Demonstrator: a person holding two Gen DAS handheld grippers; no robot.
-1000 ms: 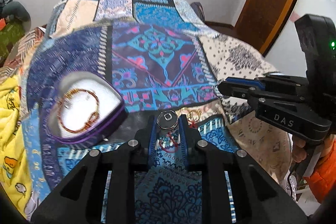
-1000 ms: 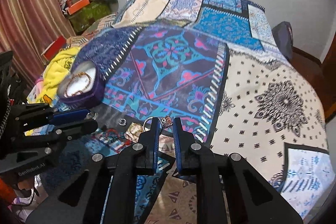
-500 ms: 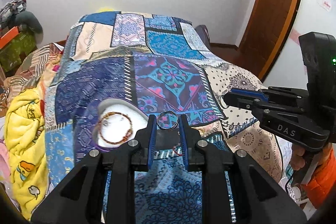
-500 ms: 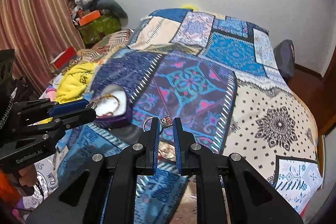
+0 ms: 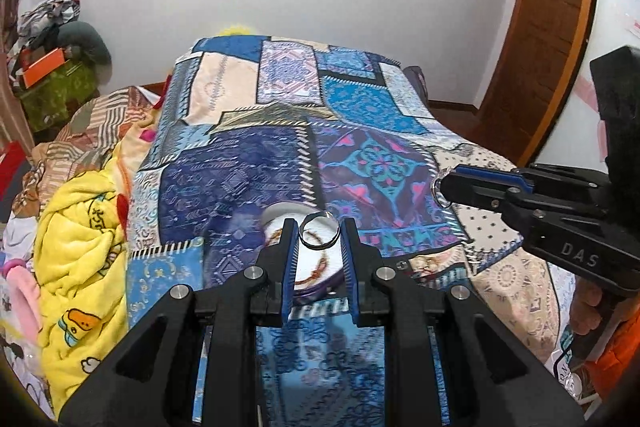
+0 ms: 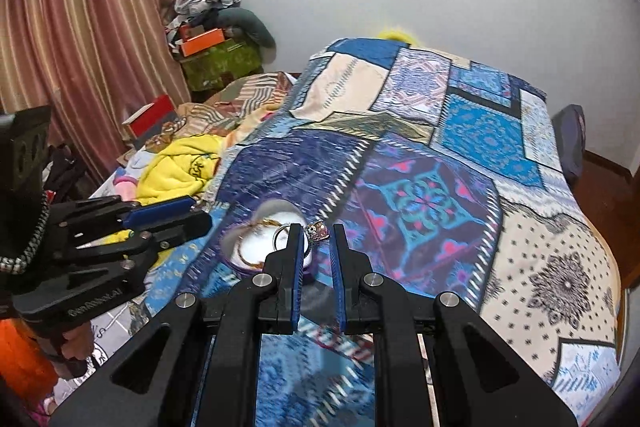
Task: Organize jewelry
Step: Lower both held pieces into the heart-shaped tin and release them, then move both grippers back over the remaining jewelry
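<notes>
Above the patchwork-quilted bed point(image 5: 248, 183), the left hand-held gripper point(image 5: 319, 241) pinches a plain silver metal ring point(image 5: 319, 235); the right hand-held gripper point(image 6: 316, 243) grips an ornate jewelled ring point(image 6: 316, 231) over the round purple jewelry box point(image 6: 240, 261).

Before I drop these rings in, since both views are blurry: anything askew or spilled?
Nothing stands out. The round purple box sits open with a beaded bracelet inside; each ring stays in its tongs.

Shiny metal ring point(image 5: 319, 235); matt patterned cloth bedspread point(image 5: 248, 167).
</notes>
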